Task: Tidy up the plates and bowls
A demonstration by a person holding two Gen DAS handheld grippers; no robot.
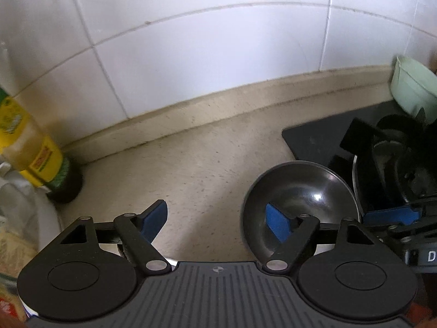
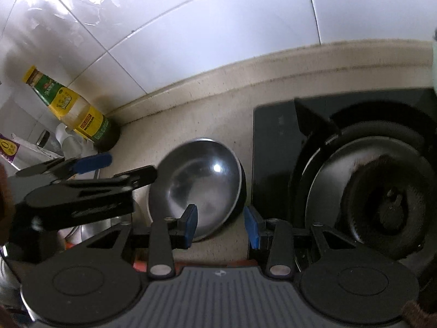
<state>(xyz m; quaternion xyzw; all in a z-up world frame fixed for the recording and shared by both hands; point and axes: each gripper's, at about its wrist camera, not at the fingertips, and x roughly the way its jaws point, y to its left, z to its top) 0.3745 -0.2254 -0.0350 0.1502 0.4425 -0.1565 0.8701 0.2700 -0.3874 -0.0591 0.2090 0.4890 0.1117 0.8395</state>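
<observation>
While both tools hung over the beige counter (image 1: 207, 164), the left gripper (image 1: 218, 220) had its blue pads spread wide and held nothing, the right-hand pad showing in front of the black bowl's hollow at lower right of the frame. One black bowl (image 1: 300, 199) sat on the counter, touching or just beside the dark stove top (image 1: 314, 139). Over in the right wrist view, the right gripper (image 2: 220, 225) was parted too and empty, its fingers straddling the near rim of that same bowl (image 2: 196, 183) at frame centre, whether touching I could not tell. Only this view gave the full round burner (image 2: 382, 199) at right, and the left tool's body crossing mid-left. Only the left view caught a pale green bowl (image 1: 412, 87) tilted at the far right edge by the wall. One yellow-labelled bottle (image 2: 71, 106) stood back in the corner, upper left, against the white tiles (image 2: 218, 27). Count: two bowls, one bottle, one burner.
</observation>
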